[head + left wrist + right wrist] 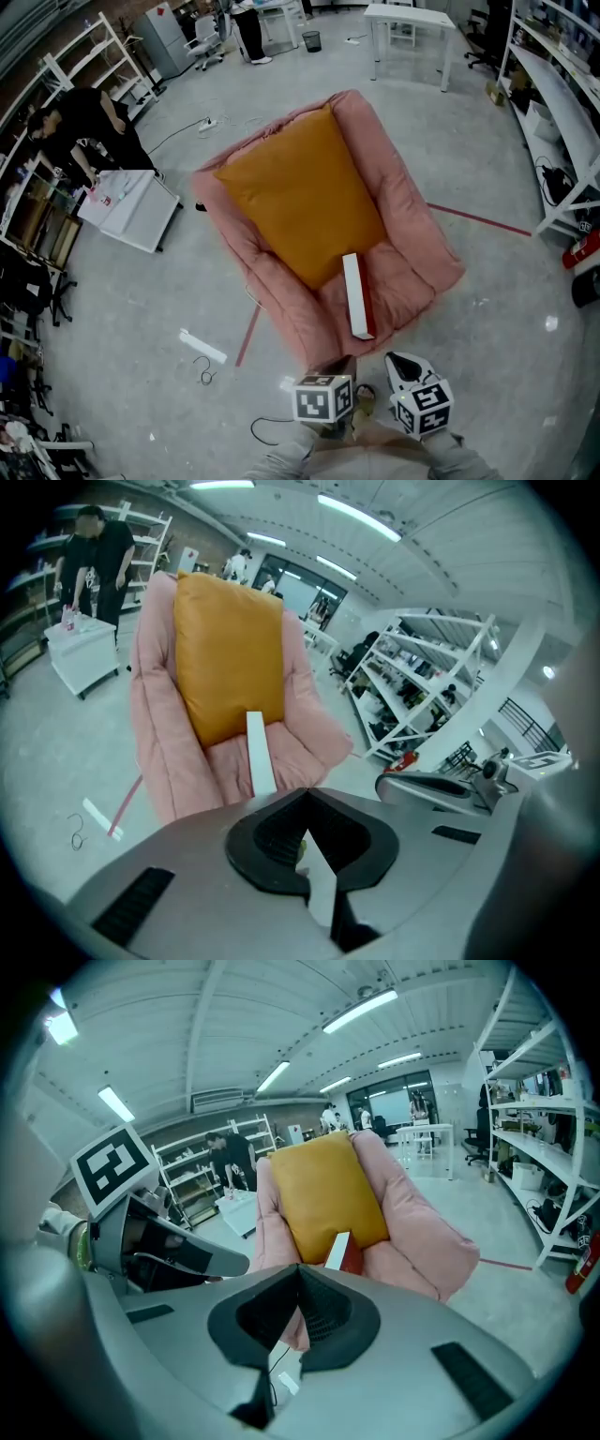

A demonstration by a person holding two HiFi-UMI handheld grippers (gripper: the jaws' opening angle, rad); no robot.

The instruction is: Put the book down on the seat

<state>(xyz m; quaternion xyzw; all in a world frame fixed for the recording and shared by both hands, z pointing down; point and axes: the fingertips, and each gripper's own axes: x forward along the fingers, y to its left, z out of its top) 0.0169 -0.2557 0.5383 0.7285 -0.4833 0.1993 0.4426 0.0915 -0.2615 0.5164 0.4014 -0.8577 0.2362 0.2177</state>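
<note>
The book (356, 295), with white page edges and a red cover, lies on the seat of the pink floor chair (417, 253), just below the orange back cushion (300, 197). It also shows in the left gripper view as a white strip, the book (258, 752), and in the right gripper view, the book (339, 1249). My left gripper (337, 367) and right gripper (398, 361) hover side by side off the chair's near edge, clear of the book. The left gripper (305, 791) is shut and holds nothing. The right gripper (298, 1267) has its jaw tips together and is also empty.
A white cart (131, 208) stands to the left with a person (80, 122) beside it. A white strip (202, 346) and a cable (202, 372) lie on the concrete floor near the chair. Red tape (483, 221) marks the floor; shelves (562, 131) line the right.
</note>
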